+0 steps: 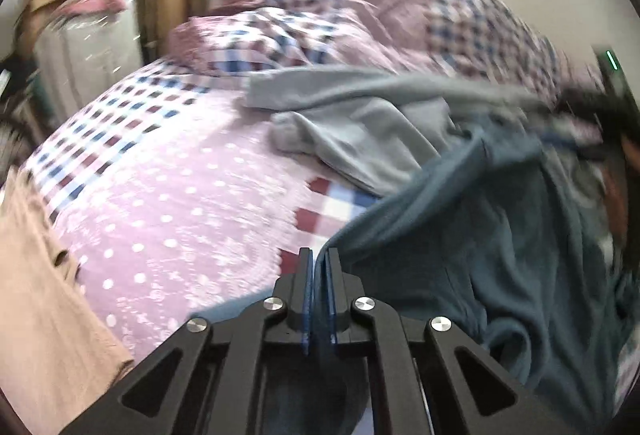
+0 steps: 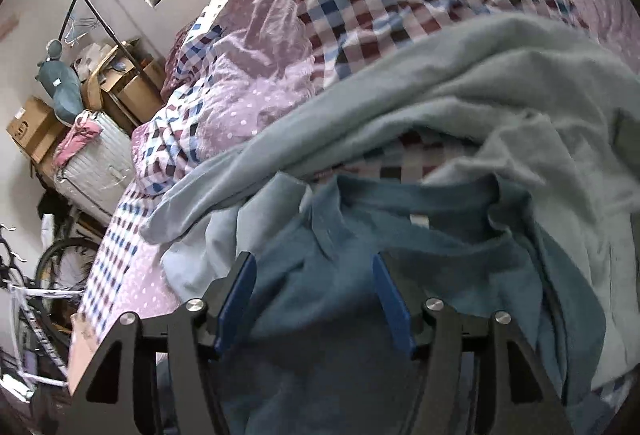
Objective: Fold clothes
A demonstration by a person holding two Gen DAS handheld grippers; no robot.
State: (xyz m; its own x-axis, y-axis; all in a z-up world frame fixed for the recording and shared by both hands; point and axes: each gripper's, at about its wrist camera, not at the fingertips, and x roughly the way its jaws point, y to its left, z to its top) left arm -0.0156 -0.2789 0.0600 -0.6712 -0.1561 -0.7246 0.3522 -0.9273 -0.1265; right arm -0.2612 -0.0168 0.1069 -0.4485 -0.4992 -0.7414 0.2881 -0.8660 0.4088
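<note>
From my left gripper [image 1: 319, 261] the teal shirt [image 1: 472, 235] ran away toward two o'clock, a taut ridge of cloth rising from the pinch toward the far hand. Its jaws were pressed together on the shirt's edge, cloth caught between the blue pads. My right gripper [image 2: 312, 271] stood spread over the same shirt, gripping nothing; the collar [image 2: 416, 203] lay just beyond its tips at about one o'clock. I judged the right hand the nearer one to the collar end, and the next move to turn on taking hold there.

The pale grey garment [image 1: 360, 119] lay touching the shirt at twelve o'clock, and could drag along. Open bedspread [image 1: 172, 219] spread out at ten o'clock from my left hand, room enough to lay the shirt flat. A peach cloth [image 1: 44, 295] bounded it at eight o'clock.
</note>
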